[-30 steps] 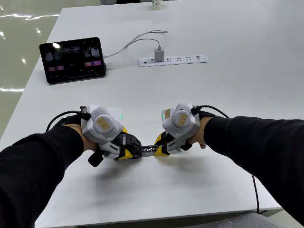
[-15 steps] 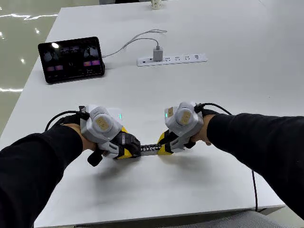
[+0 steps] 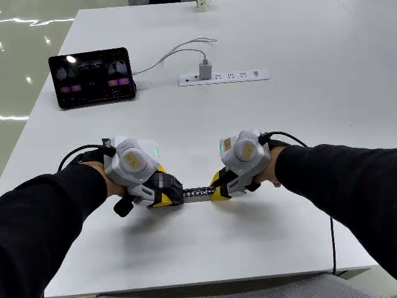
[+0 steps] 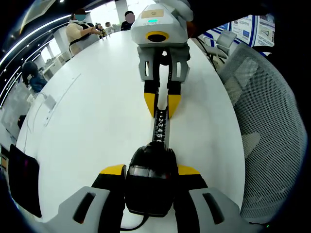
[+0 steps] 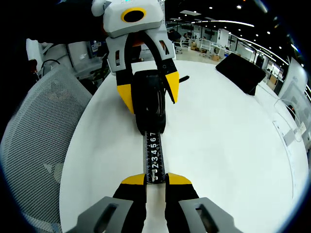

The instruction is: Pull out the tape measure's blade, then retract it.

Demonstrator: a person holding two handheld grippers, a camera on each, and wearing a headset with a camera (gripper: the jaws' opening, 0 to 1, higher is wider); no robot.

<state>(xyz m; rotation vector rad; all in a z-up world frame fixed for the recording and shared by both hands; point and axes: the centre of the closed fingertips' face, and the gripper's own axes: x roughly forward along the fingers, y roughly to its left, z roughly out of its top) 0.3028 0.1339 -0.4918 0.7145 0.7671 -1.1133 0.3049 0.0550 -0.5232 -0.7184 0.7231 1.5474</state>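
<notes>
**Blade Partly Drawn, Retraction Pending**

Shifted slightly rightward since a second ago: right gripper (image 3: 217, 192), jaws pinched narrowly on the tip of the black metal blade with white numerals (image 5: 153, 155). Low over the white desk (image 3: 279, 112), left gripper (image 3: 166, 192), jaws clamped around the chunky black tape measure case (image 4: 150, 177). Short run of blade exposed between the two, numerals up to seven legible. Pull-out judged under way; retraction not begun. End hook hidden between the right jaws. Case lock and underside out of sight. Contact with the desk unclear.
</notes>
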